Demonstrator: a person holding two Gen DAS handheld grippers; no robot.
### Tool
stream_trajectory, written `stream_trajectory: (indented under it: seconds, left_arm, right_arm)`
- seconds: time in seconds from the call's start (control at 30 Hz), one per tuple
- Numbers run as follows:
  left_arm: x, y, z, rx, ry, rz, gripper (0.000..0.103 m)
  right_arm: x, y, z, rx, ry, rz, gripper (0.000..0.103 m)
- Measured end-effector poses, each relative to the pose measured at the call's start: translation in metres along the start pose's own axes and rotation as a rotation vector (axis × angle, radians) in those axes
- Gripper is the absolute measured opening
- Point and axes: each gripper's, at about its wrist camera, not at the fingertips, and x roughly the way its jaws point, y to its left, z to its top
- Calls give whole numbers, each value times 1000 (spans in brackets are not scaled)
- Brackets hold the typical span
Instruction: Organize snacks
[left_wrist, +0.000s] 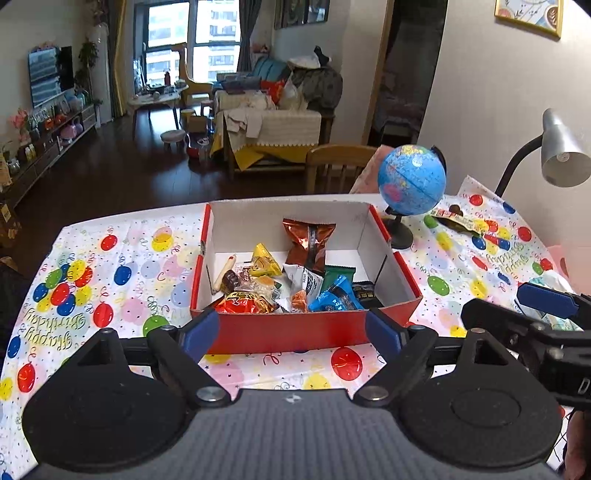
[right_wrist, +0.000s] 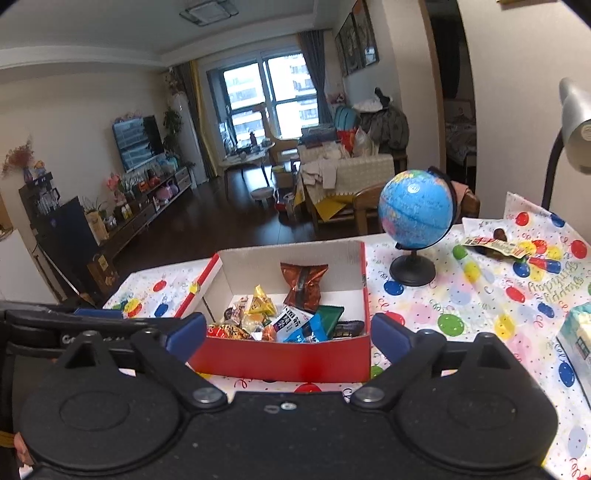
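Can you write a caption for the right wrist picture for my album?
Open right claw hovers before a red snack box beside a globe.

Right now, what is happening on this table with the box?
A person holds two tongs, the left tongs and the right tongs, both open and empty, in front of a red box with wrapped snacks inside. One snack packet lies outside on the balloon tablecloth, beyond the globe.

Both wrist cameras look forward and down across the tabletop (left_wrist: 110, 258) from close by, side by side, the left one slightly nearer. Both share the red snack box (left_wrist: 295, 328) (right_wrist: 280, 356), the globe (left_wrist: 412, 181) (right_wrist: 415, 210) and the living room beyond.
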Motion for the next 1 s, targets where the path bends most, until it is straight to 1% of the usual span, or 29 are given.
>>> stream_trajectory:
  seconds: [0.03, 0.13, 0.27, 0.57, 0.67, 1.0]
  left_arm:
    - [-4, 0, -2, -4, -6, 1, 87]
    - [-16, 0, -6, -15, -25, 11, 87]
    - [-31, -2, -12, -19, -40, 44, 87]
    - [-64, -9, -21, -4, -91, 63, 87]
    - [-70, -10, -23, 1, -85, 73, 87]
    - [-79, -8, -27, -16, -72, 56, 87]
  right_arm:
    - [-4, 0, -1, 2, -9, 1, 96]
    - [-14, 0, -2, -3, -37, -3, 103]
    - [-26, 0, -3, 6, -55, 0, 103]
    - [-46, 3, -8, 16, -84, 11, 103]
    - [-51, 3, -10, 25, -88, 4, 103]
    - [-59, 8, -13, 20, -69, 8, 103]
